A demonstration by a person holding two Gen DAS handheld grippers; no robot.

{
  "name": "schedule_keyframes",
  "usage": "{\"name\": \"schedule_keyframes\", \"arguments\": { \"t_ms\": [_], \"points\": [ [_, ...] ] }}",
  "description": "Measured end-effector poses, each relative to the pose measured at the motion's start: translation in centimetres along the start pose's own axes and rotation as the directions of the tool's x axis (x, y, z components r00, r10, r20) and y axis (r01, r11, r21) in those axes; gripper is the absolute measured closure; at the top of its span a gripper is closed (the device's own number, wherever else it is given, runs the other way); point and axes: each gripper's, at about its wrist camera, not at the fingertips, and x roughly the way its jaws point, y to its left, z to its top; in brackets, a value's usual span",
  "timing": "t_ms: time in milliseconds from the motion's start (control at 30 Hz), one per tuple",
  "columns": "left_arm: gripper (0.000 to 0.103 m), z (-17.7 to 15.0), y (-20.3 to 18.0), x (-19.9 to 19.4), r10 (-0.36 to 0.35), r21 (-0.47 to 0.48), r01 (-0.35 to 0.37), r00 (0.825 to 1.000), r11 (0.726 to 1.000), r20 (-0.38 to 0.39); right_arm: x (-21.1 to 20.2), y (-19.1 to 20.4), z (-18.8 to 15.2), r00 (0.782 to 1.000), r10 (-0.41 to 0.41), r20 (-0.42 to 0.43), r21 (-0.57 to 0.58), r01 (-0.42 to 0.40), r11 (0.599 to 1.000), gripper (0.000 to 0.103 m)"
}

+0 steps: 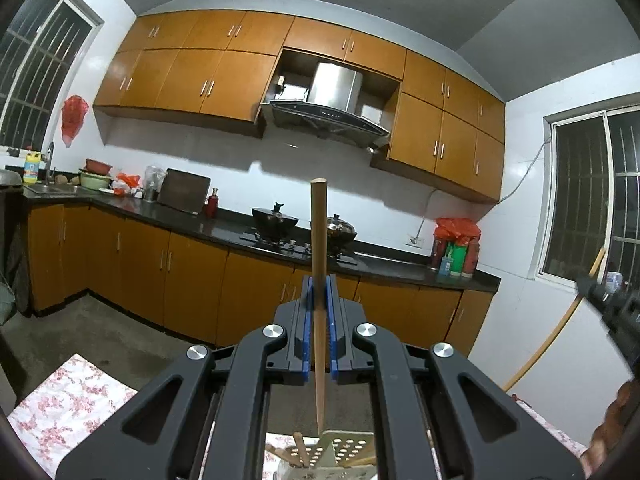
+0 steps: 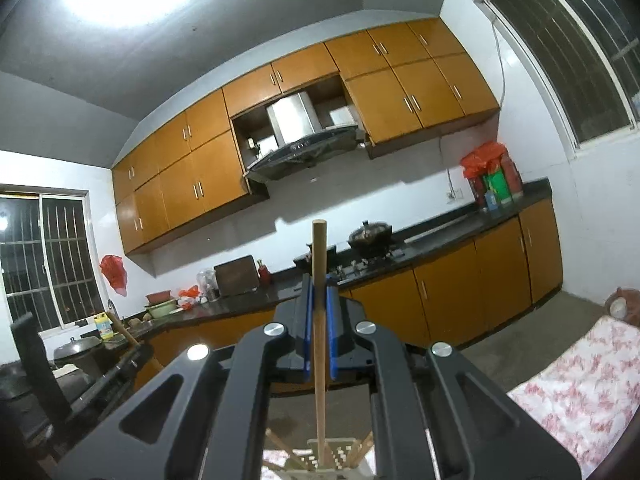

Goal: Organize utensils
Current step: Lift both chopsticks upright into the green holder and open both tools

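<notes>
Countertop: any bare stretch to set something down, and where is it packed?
Bare: the dark countertop between the stove and the red-bagged bottles; also a shorter patch between the red bottle and the stove. Crowded: the corner by the sink, with basins, bags and a cutting board.

Below me there's my table, covered by a floral cloth (image 1: pixel 76 396), pink blossoms on white. Sitting on it, right under my tools, is a perforated holder (image 1: pixel 344 450) with wooden sticks poking out of it.
</notes>
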Motion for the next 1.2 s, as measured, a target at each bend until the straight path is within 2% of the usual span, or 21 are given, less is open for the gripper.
{"name": "schedule_keyframes", "arguments": {
  "t_ms": [167, 267, 467, 633, 800, 1067, 1167, 1200],
  "points": [
    [0.096, -0.6, 0.1, 0.6, 0.0, -0.005, 0.0, 1.0, 1.0, -0.006, -0.2, 0.8, 1.4, 0.998, 0.003, 0.064, -0.019, -0.002, 1.0, 0.095],
    [0.096, -1.2, 0.2, 0.9, -0.003, -0.004, 0.003, 1.0, 1.0, -0.016, 0.5, 0.8, 1.5, 0.998, -0.001, 0.07, -0.022, 0.002, 1.0, 0.095],
    [0.096, -1.8, 0.7, 1.3, -0.008, -0.012, 0.007, 1.0, 1.0, -0.026, 2.3, 0.1, -0.3, 0.998, -0.026, 0.064, -0.012, 0.027, 1.0, 0.095],
    [0.096, -3.4, 0.6, 2.4, -0.016, -0.008, 0.015, 0.997, 1.0, -0.07, 5.3, -0.1, -4.4, 0.998, -0.046, -0.04, -0.036, 0.044, 0.998, 0.095],
    [0.096, -5.1, 0.8, 3.1, -0.02, 0.005, 0.021, 0.993, 1.0, -0.116, 7.0, -0.4, -7.8, 0.988, -0.049, -0.145, -0.041, 0.044, 0.998, 0.095],
    [0.096, -6.5, 1.5, 4.0, -0.043, -0.021, 0.04, 0.982, 0.999, -0.184, 8.0, -0.3, -10.0, 0.968, -0.026, -0.25, -0.046, 0.014, 0.999, 0.094],
    [0.096, -6.6, 1.7, 4.0, -0.049, -0.029, 0.044, 0.979, 0.999, -0.196, 7.6, -0.1, -10.2, 0.964, -0.012, -0.265, -0.047, 0.0, 0.999, 0.09],
    [0.094, -6.5, 1.7, 4.0, -0.051, -0.032, 0.046, 0.979, 0.998, -0.198, 7.4, -0.1, -10.2, 0.964, -0.011, -0.264, -0.048, -0.002, 0.999, 0.085]
  ]
}}
